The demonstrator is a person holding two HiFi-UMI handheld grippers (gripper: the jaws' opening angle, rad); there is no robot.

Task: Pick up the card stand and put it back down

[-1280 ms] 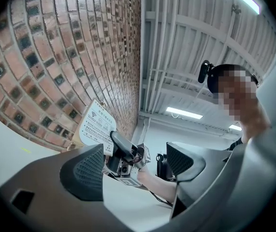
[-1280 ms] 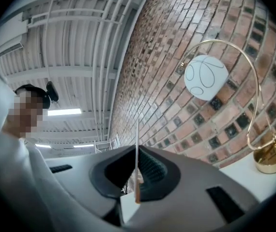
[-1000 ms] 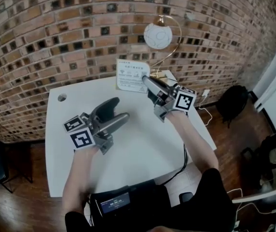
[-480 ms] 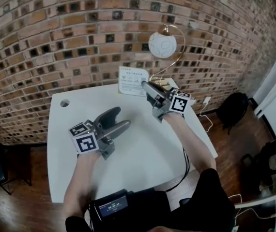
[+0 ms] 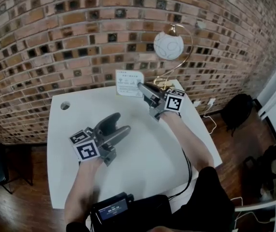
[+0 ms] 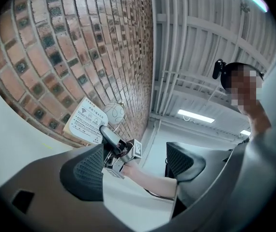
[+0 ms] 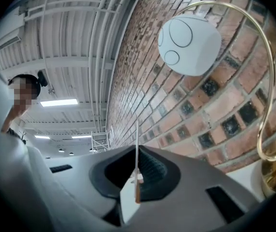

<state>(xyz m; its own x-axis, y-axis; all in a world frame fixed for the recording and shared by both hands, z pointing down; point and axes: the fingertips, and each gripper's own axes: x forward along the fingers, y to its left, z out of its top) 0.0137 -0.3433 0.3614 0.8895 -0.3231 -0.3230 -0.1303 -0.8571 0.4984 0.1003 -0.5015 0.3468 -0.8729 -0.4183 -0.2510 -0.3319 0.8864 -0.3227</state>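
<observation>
White tabletop (image 5: 143, 149) fills the head view. The card stand (image 5: 130, 83) is at its far edge, close to the brick wall (image 5: 55, 42) and beside the globe lamp (image 5: 168, 46). The right gripper (image 5: 143, 87) is at the stand's right side, and the left gripper (image 5: 117, 124) hovers over the table's middle.

Left gripper view: the jaws are wide apart with nothing between them.

Right gripper view: the jaws pinch the card's thin edge.

This is probably the put-down step, though I cannot tell whether the stand's foot rests on the table. Next it needs settling upright, then releasing.

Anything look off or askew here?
Nothing stands out. The right claw is shut on the edge of the card stand, near the lamp; the left claw is open and empty.
</observation>
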